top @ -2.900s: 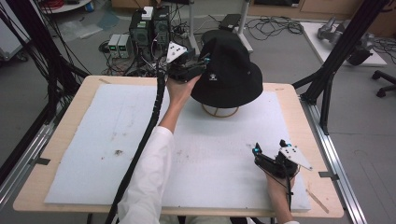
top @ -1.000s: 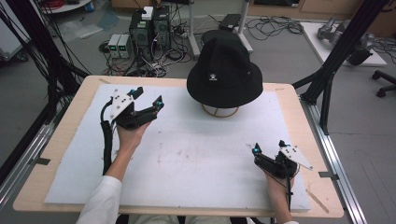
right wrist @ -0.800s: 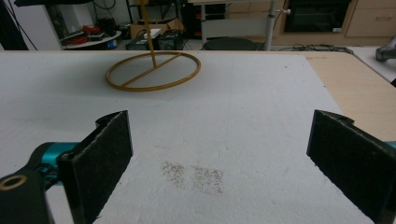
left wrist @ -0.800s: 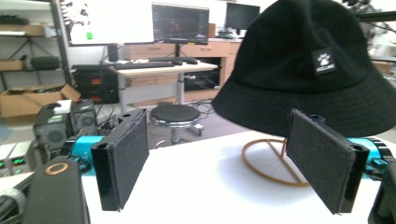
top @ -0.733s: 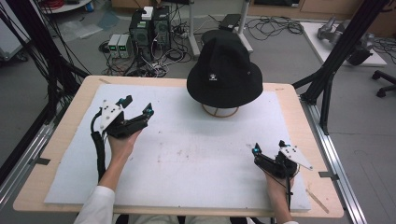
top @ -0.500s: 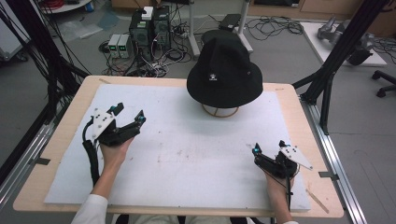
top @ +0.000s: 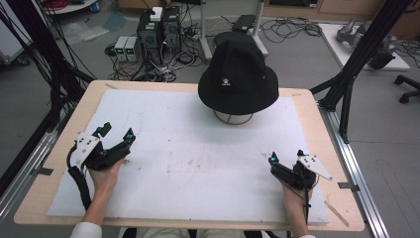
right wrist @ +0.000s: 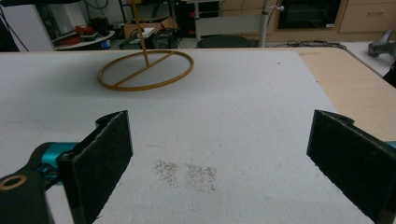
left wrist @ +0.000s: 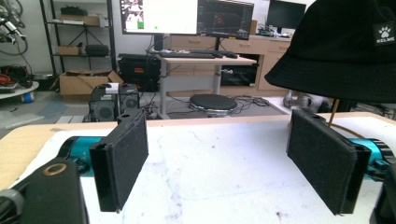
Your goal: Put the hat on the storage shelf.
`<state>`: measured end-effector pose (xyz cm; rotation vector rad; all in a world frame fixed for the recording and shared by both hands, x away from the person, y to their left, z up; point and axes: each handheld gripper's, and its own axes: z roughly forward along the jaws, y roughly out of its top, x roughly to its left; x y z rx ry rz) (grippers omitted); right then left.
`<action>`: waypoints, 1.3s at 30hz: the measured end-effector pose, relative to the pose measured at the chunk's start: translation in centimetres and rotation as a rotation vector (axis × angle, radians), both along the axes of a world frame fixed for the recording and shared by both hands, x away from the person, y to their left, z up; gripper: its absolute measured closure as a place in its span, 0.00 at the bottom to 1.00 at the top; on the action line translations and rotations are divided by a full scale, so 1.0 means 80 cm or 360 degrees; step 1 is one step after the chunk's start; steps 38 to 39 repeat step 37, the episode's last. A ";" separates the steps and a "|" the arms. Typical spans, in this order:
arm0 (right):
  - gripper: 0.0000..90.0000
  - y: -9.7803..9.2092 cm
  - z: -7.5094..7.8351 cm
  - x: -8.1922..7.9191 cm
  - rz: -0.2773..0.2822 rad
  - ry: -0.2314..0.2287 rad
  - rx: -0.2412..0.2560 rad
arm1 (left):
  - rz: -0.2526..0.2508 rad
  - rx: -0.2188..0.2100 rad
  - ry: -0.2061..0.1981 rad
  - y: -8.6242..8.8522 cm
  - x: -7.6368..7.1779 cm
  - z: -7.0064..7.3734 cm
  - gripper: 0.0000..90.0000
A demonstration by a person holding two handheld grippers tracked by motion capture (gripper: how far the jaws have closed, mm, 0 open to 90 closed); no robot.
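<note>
The black bucket hat [top: 238,74] sits on its stand at the table's far middle, well apart from both grippers and forward-right of the left gripper [top: 117,136], which lies at the near left with jaws spread and empty. The right gripper [top: 286,157] rests at the near right, likewise released. The right gripper view shows the stand's gold ring base [right wrist: 146,70], while the left gripper view catches the hat's brim and logo patch.

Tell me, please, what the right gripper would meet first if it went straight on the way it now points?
Probably the stand: the right gripper is open, with only bare white mat ahead, and the stand's ring lies slightly left of its line, so it might pass beside it.
</note>
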<state>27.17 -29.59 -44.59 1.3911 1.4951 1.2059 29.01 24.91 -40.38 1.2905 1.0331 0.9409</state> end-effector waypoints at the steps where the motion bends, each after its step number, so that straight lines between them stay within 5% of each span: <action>1: 0.07 0.000 0.000 0.000 -0.0003 0.0002 -0.0002 | 0.0005 -0.0007 0.0000 0.002 -0.001 -0.002 0.23; 9: 0.07 0.003 0.001 -0.001 -0.0016 -0.0017 -0.0019 | -0.0006 -0.0066 0.0040 0.011 -0.003 -0.006 0.23; 29: 0.07 0.004 0.000 -0.001 0.0026 0.0001 -0.0024 | -0.0003 -0.0002 0.0066 0.004 -0.007 -0.011 0.24; 39: 0.07 0.004 0.000 0.000 0.0031 0.0017 -0.0012 | 0.0013 -0.0028 0.0077 0.011 -0.010 -0.012 0.24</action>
